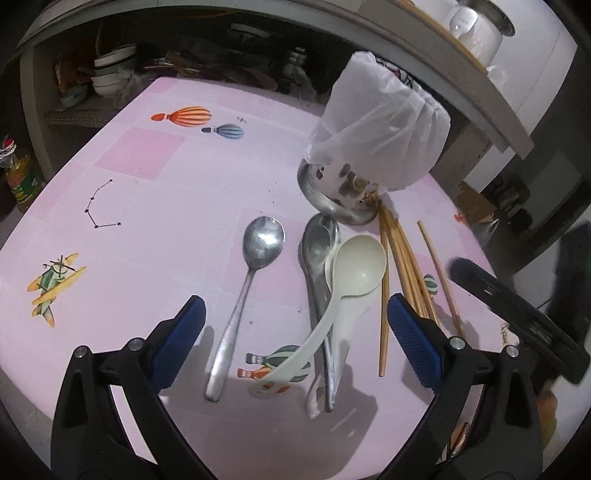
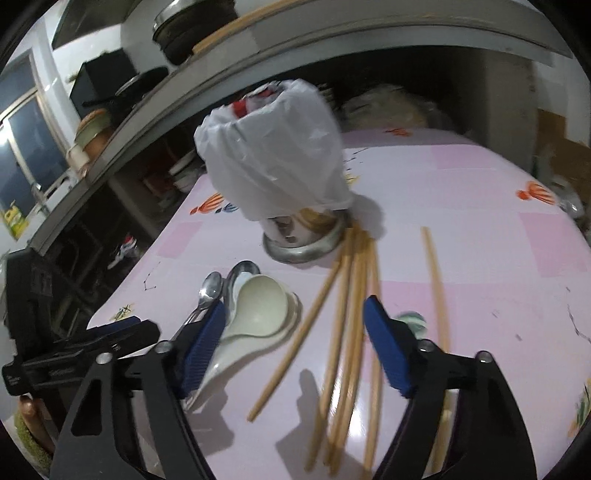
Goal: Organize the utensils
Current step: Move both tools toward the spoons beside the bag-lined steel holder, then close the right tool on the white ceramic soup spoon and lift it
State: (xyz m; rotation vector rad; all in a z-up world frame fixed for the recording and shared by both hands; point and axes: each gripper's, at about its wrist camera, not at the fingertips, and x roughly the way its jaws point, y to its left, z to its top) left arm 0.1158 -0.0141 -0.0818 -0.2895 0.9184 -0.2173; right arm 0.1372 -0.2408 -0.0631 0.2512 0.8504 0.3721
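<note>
"What sort of place was it?"

"A home kitchen, a cramped and lived-in one. The table point(image 1: 155, 192) wore a pink cloth printed with balloons and little aeroplanes, and spoons point(image 1: 255, 273) and wooden chopsticks point(image 2: 351, 314) lay loose on it beside a metal utensil holder point(image 1: 343, 195) with a white plastic bag point(image 1: 384, 122) pulled over its top."

"Anything beyond the table?"

"Stacked bowls point(image 1: 110, 74) sat on a low shelf behind it, a bottle of cooking oil point(image 1: 20, 181) stood by the floor, and up on the counter point(image 2: 332, 33) were a dark pot point(image 2: 192, 26), a black pan point(image 2: 144, 81) and a white appliance point(image 1: 476, 26). A window point(image 2: 22, 140) showed at one side."
</note>
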